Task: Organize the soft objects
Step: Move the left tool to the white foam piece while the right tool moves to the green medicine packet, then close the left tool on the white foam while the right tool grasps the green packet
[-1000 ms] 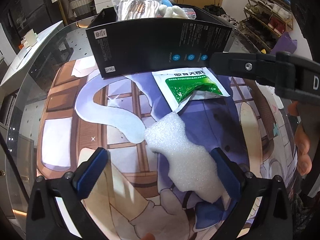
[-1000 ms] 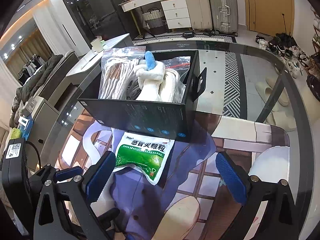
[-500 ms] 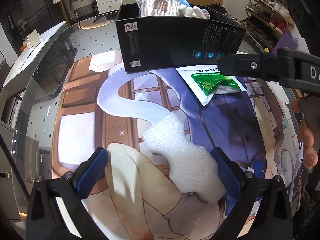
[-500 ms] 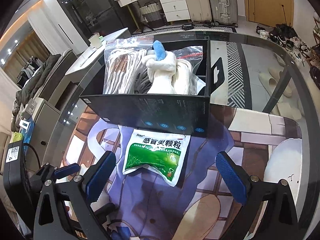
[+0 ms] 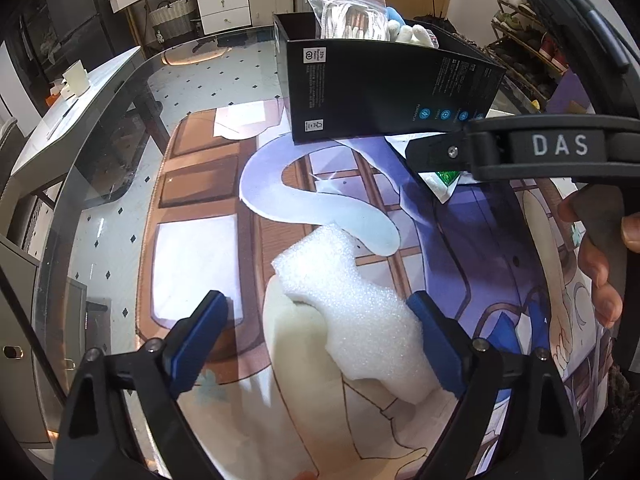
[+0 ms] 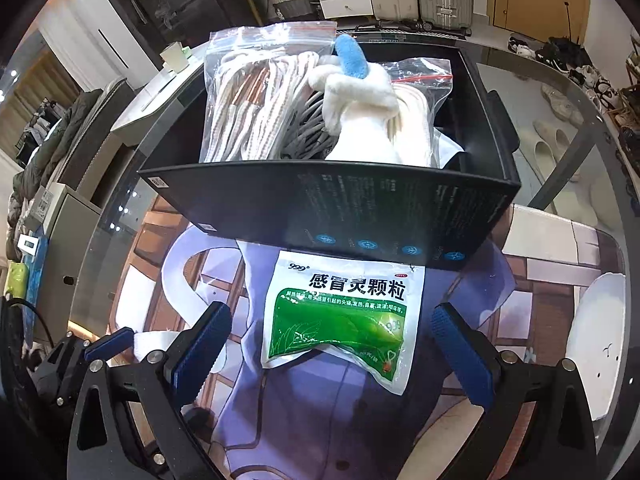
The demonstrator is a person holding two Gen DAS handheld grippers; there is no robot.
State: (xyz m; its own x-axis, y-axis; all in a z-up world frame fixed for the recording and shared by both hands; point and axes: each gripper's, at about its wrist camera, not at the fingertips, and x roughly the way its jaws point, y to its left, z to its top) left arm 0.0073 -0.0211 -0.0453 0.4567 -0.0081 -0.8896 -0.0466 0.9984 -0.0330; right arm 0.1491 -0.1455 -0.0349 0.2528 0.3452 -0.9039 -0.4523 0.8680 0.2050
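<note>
A white foam piece [image 5: 348, 312] lies on the printed mat between the fingers of my left gripper [image 5: 320, 340]. Its jaws are closing: the foam rests against the right pad [image 5: 436, 344] while the left pad [image 5: 200, 336] stands apart from it. In the right wrist view a green-and-white sachet [image 6: 344, 316] lies flat between the fingers of my right gripper [image 6: 330, 352], which is open with neither pad touching it. Just beyond the sachet stands a black box [image 6: 340, 212] holding bagged cords [image 6: 248, 104] and a white plush with a blue tip [image 6: 360, 100].
The mat [image 5: 200, 200] covers a glass table whose curved edge [image 5: 100, 140] runs along the left. The right gripper's black body [image 5: 560, 148] and a hand [image 5: 600, 264] fill the right of the left wrist view. A white plate [image 6: 596, 340] sits at the far right.
My right gripper has come forward and down, so the sachet now lies between its fingers. The left view has shifted left of the box, and the left fingers have narrowed around the foam.
</note>
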